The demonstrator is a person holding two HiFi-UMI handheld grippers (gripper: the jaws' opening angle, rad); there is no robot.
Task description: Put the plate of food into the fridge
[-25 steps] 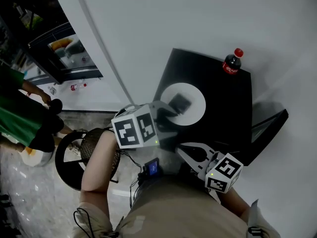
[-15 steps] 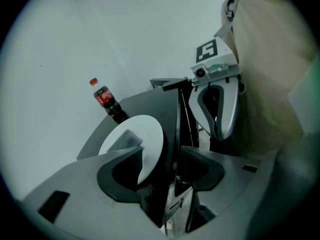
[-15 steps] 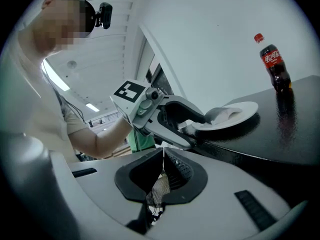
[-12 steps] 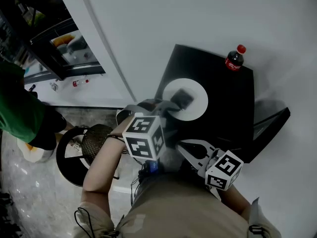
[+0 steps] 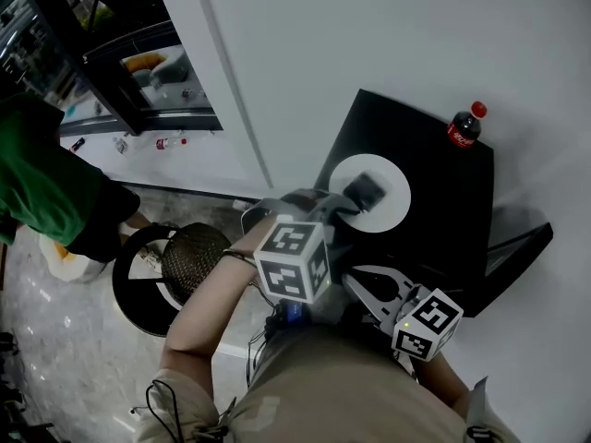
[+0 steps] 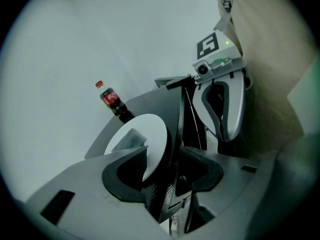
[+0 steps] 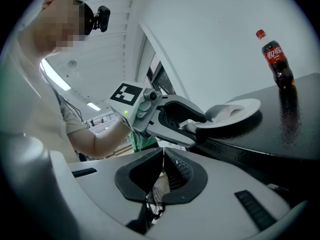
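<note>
- Closing, the jaws of the left gripper point(image 6: 164, 153) are wide apart. The near rim of the one white plate point(image 6: 152, 129) stands between them, closer to one jaw, and neither pad clearly presses on it.
- One grey piece of food point(image 5: 367, 190) sits on the plate, just beyond the left gripper's fingertips.
- The plate lies flat on the one black table point(image 5: 443, 220), at the side toward the person.
- The right gripper point(image 7: 162, 158), the second of two, has its jaws pressed together with nothing between them. It hangs by the table's near edge, apart from the plate.
- One cola bottle point(image 5: 464, 125) stands upright at the table's far corner, well apart from the plate.
</note>
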